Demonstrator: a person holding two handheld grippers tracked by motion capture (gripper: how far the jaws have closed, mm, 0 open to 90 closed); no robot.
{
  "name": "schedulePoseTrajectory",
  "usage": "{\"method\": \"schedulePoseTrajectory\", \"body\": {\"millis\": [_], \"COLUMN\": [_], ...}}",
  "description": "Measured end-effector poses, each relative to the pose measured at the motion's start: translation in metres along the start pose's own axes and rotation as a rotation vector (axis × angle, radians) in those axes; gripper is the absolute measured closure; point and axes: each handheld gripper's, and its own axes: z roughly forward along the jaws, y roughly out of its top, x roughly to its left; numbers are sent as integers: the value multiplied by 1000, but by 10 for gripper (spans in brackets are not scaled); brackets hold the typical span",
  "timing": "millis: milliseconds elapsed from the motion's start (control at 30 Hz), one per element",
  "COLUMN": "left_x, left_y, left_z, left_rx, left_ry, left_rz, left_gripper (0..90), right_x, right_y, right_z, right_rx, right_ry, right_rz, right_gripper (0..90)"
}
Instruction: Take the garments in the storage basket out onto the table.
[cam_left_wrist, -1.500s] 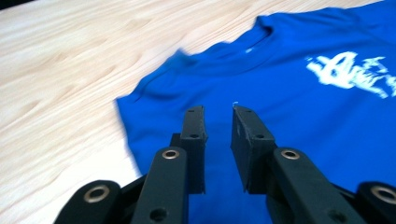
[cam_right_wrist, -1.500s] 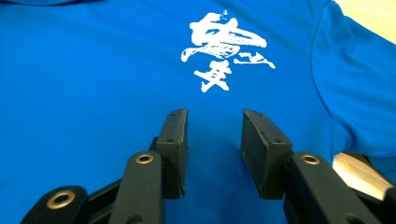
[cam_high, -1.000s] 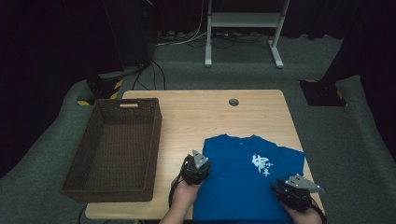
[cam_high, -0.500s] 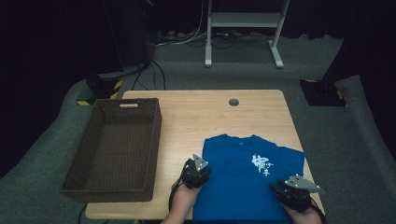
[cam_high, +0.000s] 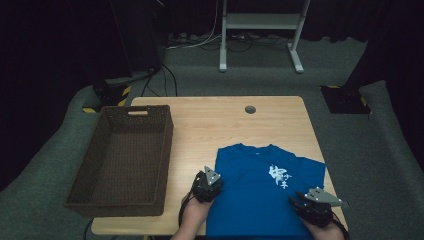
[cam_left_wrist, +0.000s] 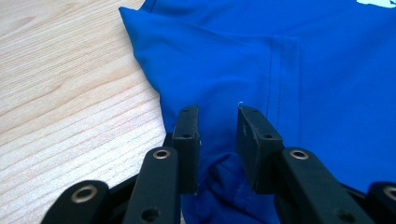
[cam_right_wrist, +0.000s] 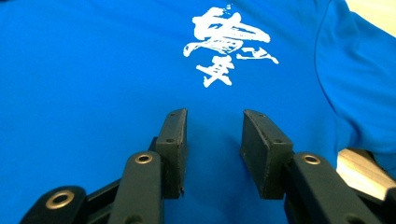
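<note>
A blue T-shirt (cam_high: 265, 185) with white printed characters (cam_high: 279, 176) lies flat on the near right part of the wooden table (cam_high: 225, 125). My left gripper (cam_high: 209, 181) sits at the shirt's left edge. In the left gripper view its jaws (cam_left_wrist: 218, 112) stand a little apart over the blue cloth (cam_left_wrist: 280, 60), with a bunched fold low between them; the pads do not visibly press it. My right gripper (cam_high: 305, 204) is over the shirt's near right corner. In the right gripper view it is (cam_right_wrist: 215, 114) open above smooth fabric (cam_right_wrist: 93, 70), just below the print (cam_right_wrist: 224, 46).
A dark brown woven basket (cam_high: 167, 140) stands on the table's left side, beside the left gripper. A round cable hole (cam_high: 250, 109) sits near the table's far edge. A white stand (cam_high: 260, 30) and cables lie on the floor beyond.
</note>
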Motion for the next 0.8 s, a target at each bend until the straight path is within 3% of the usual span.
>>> {"method": "schedulePoseTrajectory", "body": {"millis": [333, 633, 700, 800], "left_x": [20, 28, 28, 28], "left_y": [-2, -6, -4, -4], "left_z": [-1, -7, -10, -22], "left_rx": [2, 7, 11, -33], "left_ry": [15, 31, 24, 19], "left_rz": [1, -22, -31, -27], "left_gripper": [699, 693, 609, 533], "right_x": [-1, -3, -4, -4], "right_y": [0, 0, 0, 0], "right_z": [-1, -1, -2, -2], "right_rx": [-1, -10, -15, -18], "right_ry": [-5, -4, -4, -6], "right_rz": [2, 29, 35, 40], "right_gripper": [609, 577, 566, 557]}}
